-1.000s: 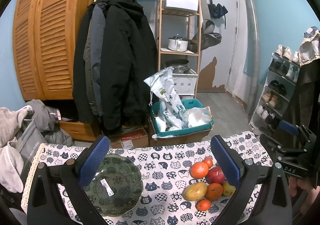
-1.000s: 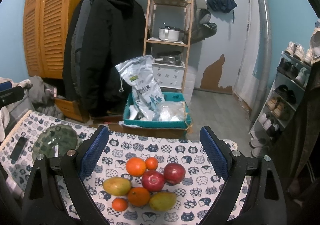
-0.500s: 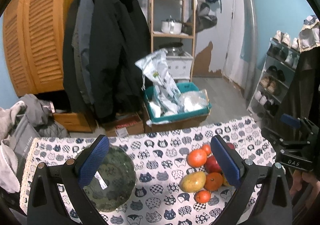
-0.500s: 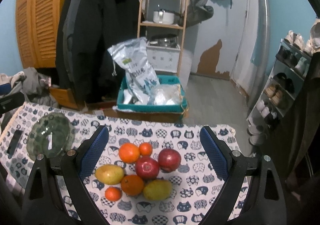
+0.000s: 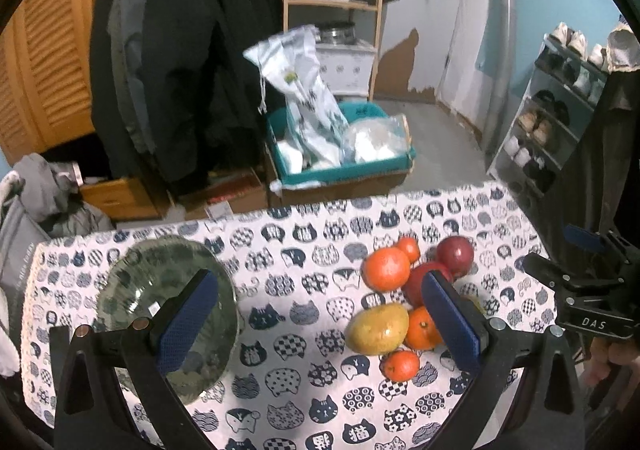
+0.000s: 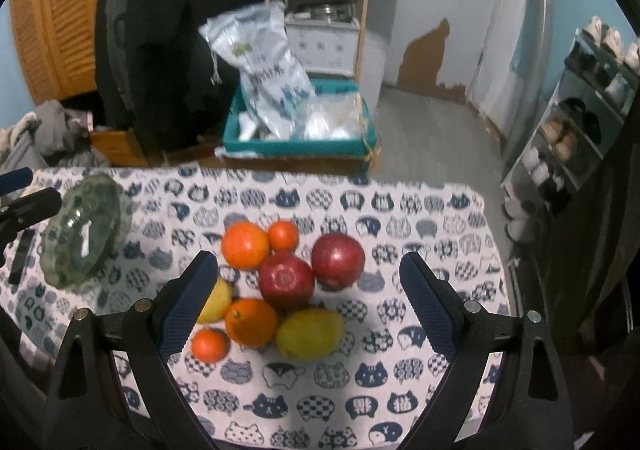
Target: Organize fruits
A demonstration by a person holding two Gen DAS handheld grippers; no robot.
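Seven fruits (image 6: 286, 282) lie clustered on the desk (image 6: 420, 210), the glass bowl (image 6: 82, 230) at their nine o'clock holds none, so we judge nothing sorted yet, our left tool (image 5: 320, 324) and right tool (image 6: 308, 306) both gaping wide and gripping nothing.

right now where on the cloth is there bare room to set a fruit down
Bare cloth lies between the bowl and the fruit pile, and along the near edge in front of the pile. Right of the apples is also free. The pile itself is packed tight, fruits touching.
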